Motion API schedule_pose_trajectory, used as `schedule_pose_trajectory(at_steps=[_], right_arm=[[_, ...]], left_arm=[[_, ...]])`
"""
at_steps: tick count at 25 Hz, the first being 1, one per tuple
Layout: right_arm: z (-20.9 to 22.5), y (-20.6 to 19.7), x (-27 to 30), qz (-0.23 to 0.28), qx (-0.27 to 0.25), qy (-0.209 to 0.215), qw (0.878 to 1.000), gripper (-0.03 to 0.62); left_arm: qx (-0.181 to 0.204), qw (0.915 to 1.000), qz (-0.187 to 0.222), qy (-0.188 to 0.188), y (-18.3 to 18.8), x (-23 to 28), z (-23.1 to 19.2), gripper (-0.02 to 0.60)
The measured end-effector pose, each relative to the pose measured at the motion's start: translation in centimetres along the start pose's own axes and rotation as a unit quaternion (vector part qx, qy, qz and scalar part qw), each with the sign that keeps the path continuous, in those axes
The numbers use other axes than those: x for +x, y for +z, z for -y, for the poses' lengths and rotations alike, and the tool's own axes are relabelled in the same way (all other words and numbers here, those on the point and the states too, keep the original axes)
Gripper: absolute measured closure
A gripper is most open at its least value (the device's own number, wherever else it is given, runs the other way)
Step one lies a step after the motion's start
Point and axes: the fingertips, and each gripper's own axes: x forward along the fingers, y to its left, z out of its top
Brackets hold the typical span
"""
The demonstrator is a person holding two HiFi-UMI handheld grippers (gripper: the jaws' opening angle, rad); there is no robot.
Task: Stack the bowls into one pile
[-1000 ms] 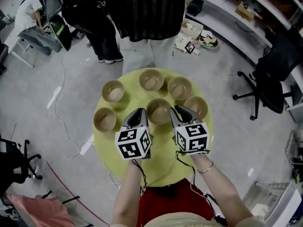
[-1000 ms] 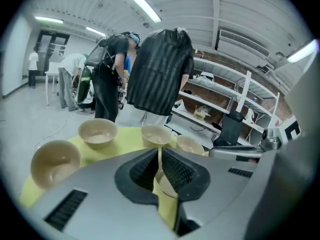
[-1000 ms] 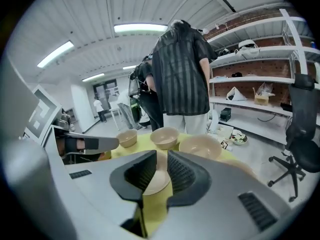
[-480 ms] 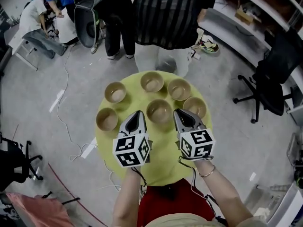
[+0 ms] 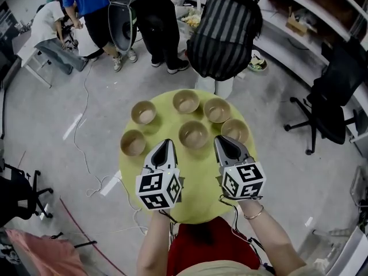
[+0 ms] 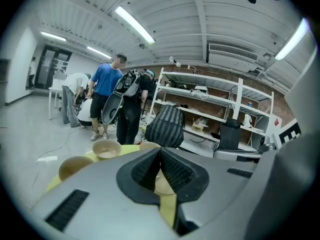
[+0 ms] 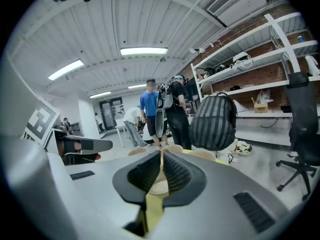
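Both grippers have drawn back toward 6 o'clock from the middle bowl they flanked a second ago. The left gripper (image 5: 166, 144) has its jaws pressed together on nothing. The right gripper (image 5: 221, 139) has just been closing its jaws, and they too now meet with nothing between them.

Just past the tips, slightly toward 12 from the centre of the table (image 5: 195, 188), sits the middle bowl (image 5: 193, 134). Five other bowls ring it, at 9 (image 5: 133, 143), 10 (image 5: 144, 112), 12 (image 5: 186, 101), 1 (image 5: 217, 110) and 2 (image 5: 236, 130). All six stand upright and apart, none nested in another.

They look thin-walled, light and stiff, with a smooth finish that could slip in a loose pinch. The rim seems the best hold, one pad inside the wall and one outside. Being all of one shape, they should nest readily if lowered level.
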Motion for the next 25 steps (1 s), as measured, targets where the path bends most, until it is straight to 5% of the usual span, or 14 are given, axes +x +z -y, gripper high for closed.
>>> schedule_pose_trajectory(at_steps=[25], right_arm=[[-2.5, 2.5, -11.4, 0.054, -0.035, 0.050, 0.997, 0.554]], left_arm=[[0.005, 0.9959, 0.075, 0.050, 1.0, -12.8, 4.3, 0.557]])
